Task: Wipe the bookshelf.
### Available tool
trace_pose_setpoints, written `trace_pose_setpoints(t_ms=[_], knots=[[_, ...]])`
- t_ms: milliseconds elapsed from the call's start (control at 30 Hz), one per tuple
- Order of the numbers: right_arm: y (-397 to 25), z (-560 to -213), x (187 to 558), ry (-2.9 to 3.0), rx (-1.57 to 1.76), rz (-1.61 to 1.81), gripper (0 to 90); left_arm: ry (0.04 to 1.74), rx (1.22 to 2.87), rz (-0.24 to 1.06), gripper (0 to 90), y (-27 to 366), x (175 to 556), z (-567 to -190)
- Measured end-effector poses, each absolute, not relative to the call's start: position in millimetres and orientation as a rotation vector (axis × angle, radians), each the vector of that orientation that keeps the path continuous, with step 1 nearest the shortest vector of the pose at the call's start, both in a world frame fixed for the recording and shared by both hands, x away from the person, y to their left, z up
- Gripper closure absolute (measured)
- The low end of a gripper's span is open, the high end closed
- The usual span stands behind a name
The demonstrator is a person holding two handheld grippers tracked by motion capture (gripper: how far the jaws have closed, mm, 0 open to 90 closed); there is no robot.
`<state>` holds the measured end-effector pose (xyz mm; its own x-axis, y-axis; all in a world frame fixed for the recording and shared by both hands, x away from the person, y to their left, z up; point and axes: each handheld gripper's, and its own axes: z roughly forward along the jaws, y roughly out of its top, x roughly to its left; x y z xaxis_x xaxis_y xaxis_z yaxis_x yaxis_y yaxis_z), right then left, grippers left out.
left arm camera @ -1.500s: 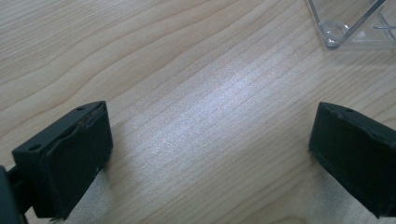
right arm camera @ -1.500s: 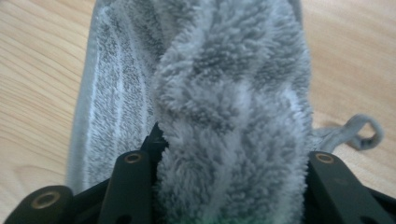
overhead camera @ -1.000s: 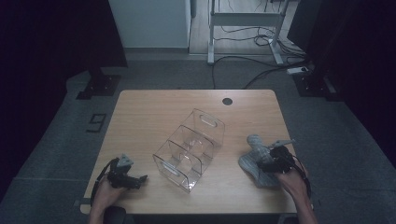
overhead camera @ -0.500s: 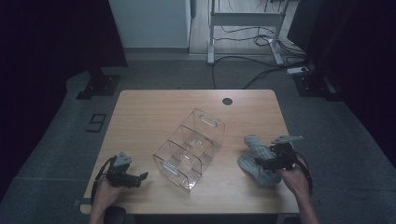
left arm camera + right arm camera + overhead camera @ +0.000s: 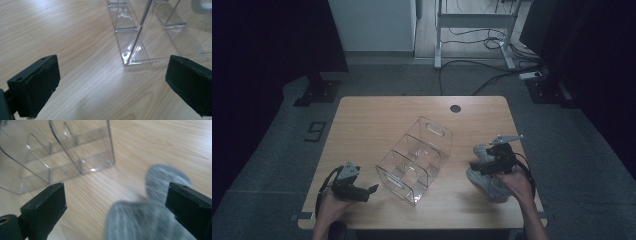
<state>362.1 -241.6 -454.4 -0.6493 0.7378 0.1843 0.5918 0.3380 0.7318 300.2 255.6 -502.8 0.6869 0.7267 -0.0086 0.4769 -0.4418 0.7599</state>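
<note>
Since the earlier frame the right tool [image 5: 475, 165] has swung a little back over the grey sock [image 5: 484, 175], and the left tool [image 5: 371, 190] has barely shifted near the front-left desk [image 5: 372, 115] edge. Right tool: jaws spread wide, nothing between them, hovering just above the sock; in the right gripper view the sock [image 5: 150, 220] sits low between the jaws, blurred, so contact cannot be told. Left tool: jaws also wide apart and empty, pointing at the near corner of the clear bin [image 5: 414, 160], close but apart from it; the left gripper view shows that corner [image 5: 140, 47] ahead of the jaws. The bin stands mid-desk, set diagonally, with dividers making compartments, all look empty. The sock lies crumpled on the desk to the right of the bin, near it, not touching as far as can be seen. Judged progress: early. Nothing is gripped, nothing is in the bin. Likely left: close on the sock, lift it, carry it to a compartment, release, maybe with the left tool steadying the bin.
</note>
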Motion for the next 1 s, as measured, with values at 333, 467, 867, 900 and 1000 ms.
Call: trace_pose_setpoints(t_ms=[333,467,867,900,1000], knots=[[-205,-454,377,2.476,1.131,1.203,22.9,0.902,2.111,0.406,1.5,247,301,-500],[-190,-459,375,2.52,1.092,1.223,31.9,0.897,2.116,0.402,2.7,244,301,-500],[-145,-471,377,2.623,0.931,1.24,52.5,0.912,2.133,0.404,4.7,234,305,-503],[-142,-472,377,2.629,0.918,1.235,53.0,0.911,2.135,0.405,4.9,234,306,-503],[-138,-475,378,2.649,0.9,1.22,55.6,0.923,2.13,0.41,5.2,233,308,-504]])
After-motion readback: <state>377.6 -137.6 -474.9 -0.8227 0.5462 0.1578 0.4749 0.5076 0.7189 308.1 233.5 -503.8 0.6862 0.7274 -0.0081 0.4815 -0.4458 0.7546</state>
